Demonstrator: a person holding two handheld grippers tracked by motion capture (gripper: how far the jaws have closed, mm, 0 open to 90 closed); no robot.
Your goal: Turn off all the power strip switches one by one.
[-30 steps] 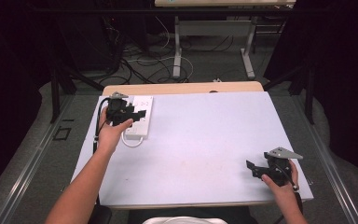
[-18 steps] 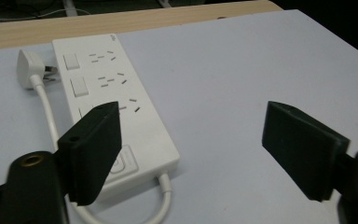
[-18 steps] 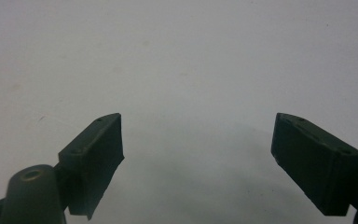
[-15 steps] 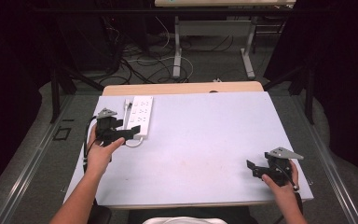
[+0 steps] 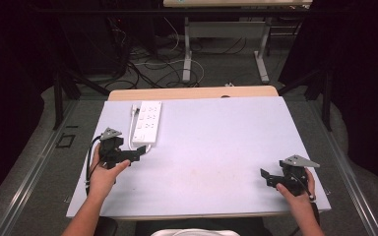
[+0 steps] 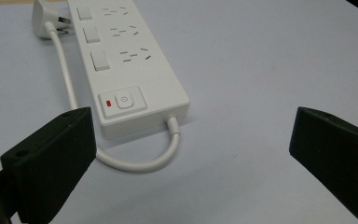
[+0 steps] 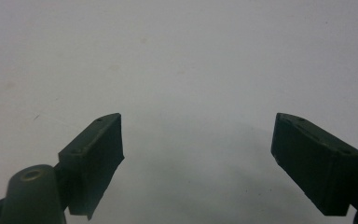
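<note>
High view: we see the bench w/ a pale top; white power strip lies flat near the far-left corner, long axis running away from the person; its white cord runs along the strip's left side and loops back at the near end; plug sits by the far end, just left of the strip. Left gripper is held just near of the strip's near end, tips pointing right, close to the cord loop, not touching the strip as far as we can tell; left hand wraps it from below. Right gripper sits at the near-right corner of the bench, well apart from the strip, tips pointing left; right hand behind it; grey plate on top.

Left gripper view: left gripper jaws spread wide, nothing between them but bare bench; power strip lies ahead, angled up-left; near end has a power switch w/ a red mark beside it; 3 smaller switches and socket rows beyond; cord exits the near end and curves left twd the left jaw, then runs up to the plug at top left.

Right gripper view: right gripper jaws spread wide; holding nothing; bare bench surface ahead.
</note>
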